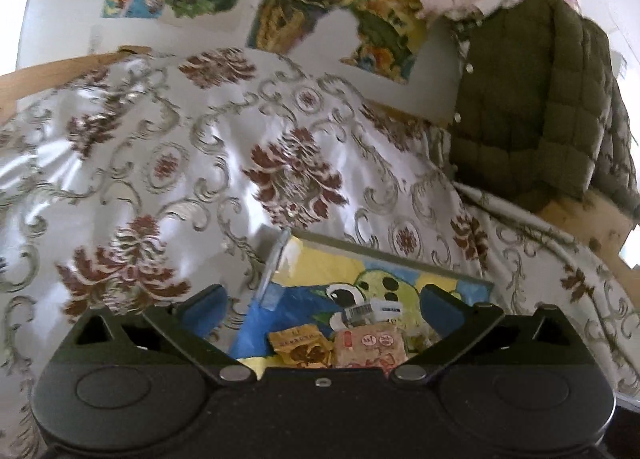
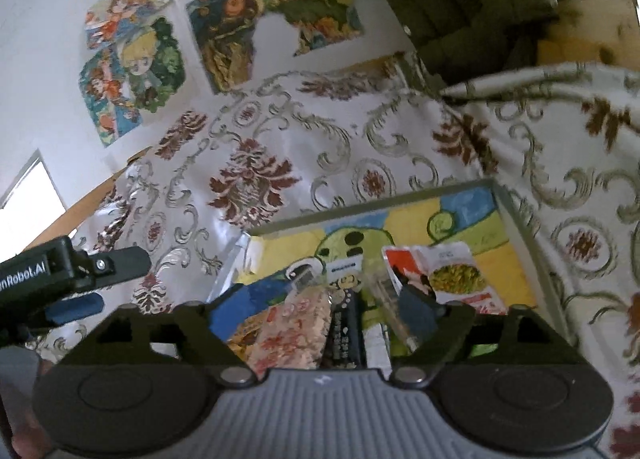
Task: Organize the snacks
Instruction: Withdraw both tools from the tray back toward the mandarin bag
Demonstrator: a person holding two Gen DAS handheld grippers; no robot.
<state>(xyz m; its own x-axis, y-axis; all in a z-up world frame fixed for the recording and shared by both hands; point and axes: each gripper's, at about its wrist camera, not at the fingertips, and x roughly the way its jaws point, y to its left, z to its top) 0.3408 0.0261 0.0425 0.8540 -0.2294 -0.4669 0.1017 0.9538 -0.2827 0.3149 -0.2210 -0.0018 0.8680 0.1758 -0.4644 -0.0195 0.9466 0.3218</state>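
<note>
Both grippers, left gripper (image 1: 320, 311) and right gripper (image 2: 320, 311), hang with jaws released, gripping nothing, low in frame over the tray (image 2: 516, 215) holding snack packets (image 2: 440, 271), perhaps five; patterned tablecloth (image 1: 160, 163) lies bare toward upper left

my fingers (image 1: 204, 309) blue-padded on black arms, white satiny cloth (image 1: 208, 163) with maroon flowers and grey-gold scrolls, tray (image 2: 516, 215) painted yellow, blue and green with a cartoon bird, gold snack packet (image 1: 300, 347), pink floral pack (image 2: 288, 331), olive quilted jacket (image 1: 532, 119)
</note>
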